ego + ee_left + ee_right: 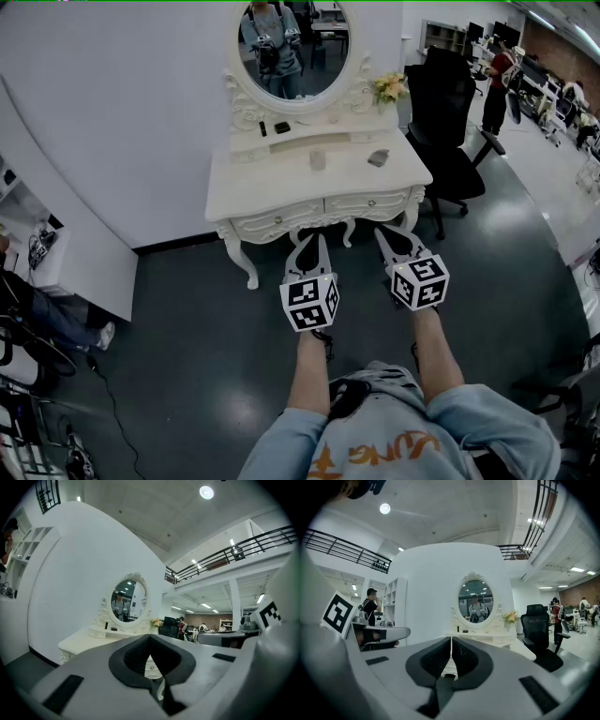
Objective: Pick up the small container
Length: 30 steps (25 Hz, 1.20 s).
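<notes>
The small container [318,159] stood upright near the middle of the white bench [244,183], in front of the oval mirror [292,47]. Nothing was touching it. A flat grey object [378,157] lay to its right, well apart, and a bunch of flowers [388,89] sat at the far right corner. A black chair [445,122] stood just beside the bench's right end.

Both tools were well short of the bench, out over the dark floor [178,319]. The left hand-held gripper [312,238] had its jaws pressed together with nothing between them. The right hand-held gripper [384,232] was likewise fully closed and empty.

The main risk was probably the approach. If the jaws reached the container without being spread first, they would likely knock it rather than straddle it, and a piece that small and light-looking could topple or skid toward the far edge. A careless reach could also stray to the grey object instead.

The person's bare forearms [309,370] were stretched forward side by side. Both tools pointed at the bench front, with their marker cubes turned up toward the head view.
</notes>
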Available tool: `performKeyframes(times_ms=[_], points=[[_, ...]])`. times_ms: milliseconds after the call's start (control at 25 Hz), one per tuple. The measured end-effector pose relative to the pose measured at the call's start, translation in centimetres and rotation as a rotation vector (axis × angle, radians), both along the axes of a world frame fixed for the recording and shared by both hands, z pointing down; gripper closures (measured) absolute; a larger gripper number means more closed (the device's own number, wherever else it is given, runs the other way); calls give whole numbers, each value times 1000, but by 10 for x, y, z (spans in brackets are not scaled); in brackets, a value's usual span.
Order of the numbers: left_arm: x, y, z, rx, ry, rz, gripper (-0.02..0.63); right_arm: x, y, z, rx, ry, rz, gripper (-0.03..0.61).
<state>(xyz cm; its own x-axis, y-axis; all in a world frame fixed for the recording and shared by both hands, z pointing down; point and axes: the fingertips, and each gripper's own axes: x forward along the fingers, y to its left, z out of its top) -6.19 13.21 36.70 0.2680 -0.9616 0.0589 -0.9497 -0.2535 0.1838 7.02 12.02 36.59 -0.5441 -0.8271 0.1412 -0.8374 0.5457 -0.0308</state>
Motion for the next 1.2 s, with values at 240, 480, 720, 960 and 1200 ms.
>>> performKeyframes(times_ms=[240, 480, 720, 960, 1200], points=[[-27, -2, 1, 1, 46, -33, 592, -14, -4, -3, 10, 10, -22, 549], [-38, 0, -4, 21, 54, -43, 592, -26, -5, -7, 22, 22, -49, 549], [-38, -2, -7, 26, 66, -35, 592, -28, -8, -14, 37, 18, -44, 549], [-37, -3, -5, 26, 77, -30, 592, -24, -6, -12, 40, 44, -27, 549], [-31, -3, -8, 24, 82, -7, 592, -14, -2, -15, 43, 58, -5, 549]])
